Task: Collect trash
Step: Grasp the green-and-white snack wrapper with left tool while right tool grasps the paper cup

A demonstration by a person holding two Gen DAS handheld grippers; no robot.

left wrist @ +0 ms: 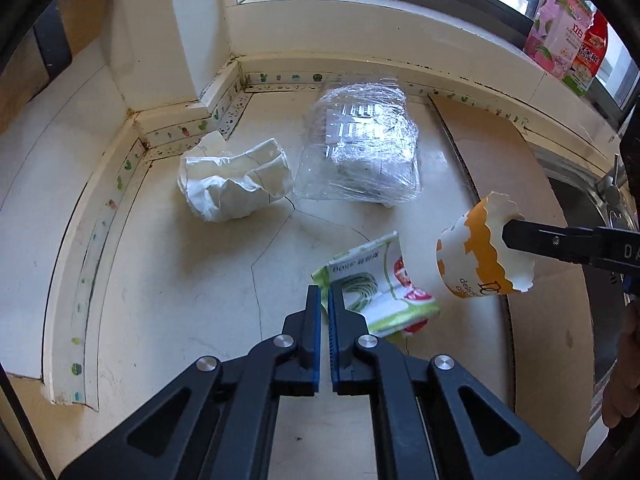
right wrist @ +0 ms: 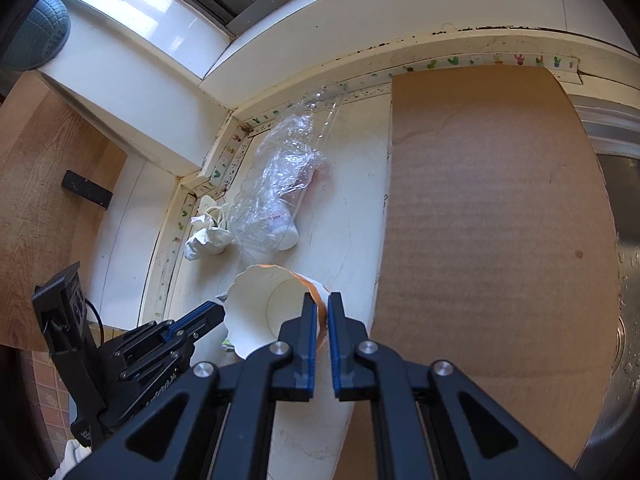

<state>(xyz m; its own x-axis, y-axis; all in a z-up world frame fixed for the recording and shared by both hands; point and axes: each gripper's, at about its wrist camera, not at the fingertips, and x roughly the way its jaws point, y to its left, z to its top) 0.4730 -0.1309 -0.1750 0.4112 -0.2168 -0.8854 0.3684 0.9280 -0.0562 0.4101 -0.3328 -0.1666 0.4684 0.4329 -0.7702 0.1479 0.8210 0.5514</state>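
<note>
A green and white food wrapper [left wrist: 384, 292] lies on the pale counter, and my left gripper [left wrist: 325, 292] is shut on its near edge. To its right, a torn orange and white paper cup [left wrist: 476, 256] hangs on its side above the counter. My right gripper [left wrist: 510, 236] comes in from the right and pinches the cup's rim. In the right wrist view the right gripper [right wrist: 322, 298] is shut on the wall of the cup [right wrist: 264, 308], whose white inside faces the camera. The left gripper [right wrist: 218, 310] shows at the lower left, its tips behind the cup.
Crumpled white paper [left wrist: 236, 184] and a clear plastic package [left wrist: 360, 152] lie near the back corner. A cardboard sheet [right wrist: 492, 208] covers the counter's right side, next to a steel sink [right wrist: 624, 240]. Detergent pouches [left wrist: 560, 36] stand on the window sill. A person's hand [left wrist: 624, 368] is at the right edge.
</note>
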